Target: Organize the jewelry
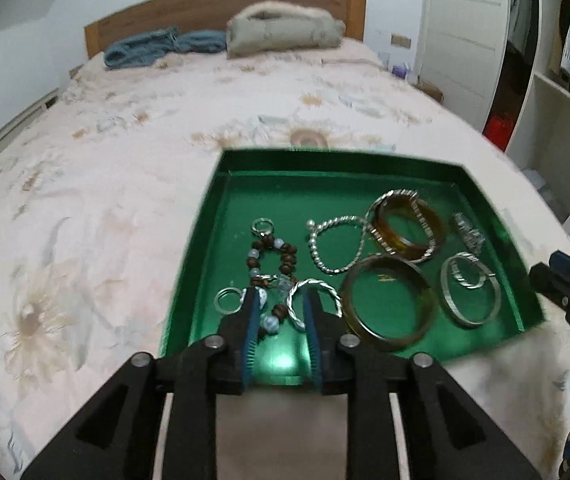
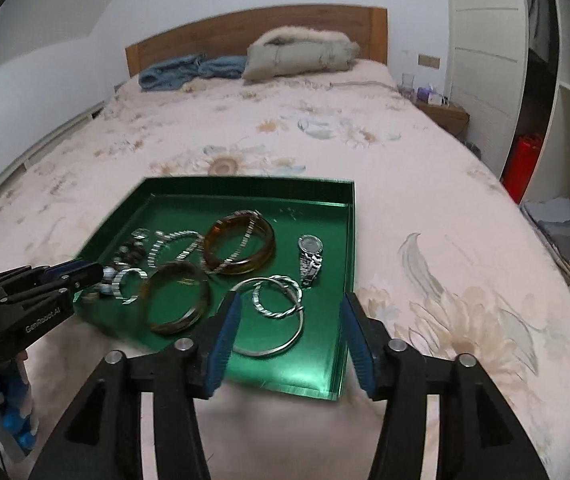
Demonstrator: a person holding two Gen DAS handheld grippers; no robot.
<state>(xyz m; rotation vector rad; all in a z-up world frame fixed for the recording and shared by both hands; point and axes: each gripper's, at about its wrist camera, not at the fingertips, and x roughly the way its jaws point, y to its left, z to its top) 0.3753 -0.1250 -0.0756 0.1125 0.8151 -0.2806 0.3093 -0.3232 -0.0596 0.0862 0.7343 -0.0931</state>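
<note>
The green tray (image 2: 347, 240) of jewelry sat on the bed (image 2: 425, 184). The left gripper (image 1: 278, 300) hovered with fingers open astride the bead bracelet (image 1: 271, 256); the right gripper (image 2: 289, 304) gaped over the silver bangle (image 2: 291, 342).

Left hand-held gripper (image 1: 279, 308) jaws parted, right hand-held gripper (image 2: 291, 314) spread wider

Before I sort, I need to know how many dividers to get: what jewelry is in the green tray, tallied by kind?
Amber bangles: 2
Silver bangles and bracelets: 5
Beaded bracelet: 1
Wristwatch: 1
Small silver rings: 2
Total: 11, though overlaps and blur make this approximate.
</note>
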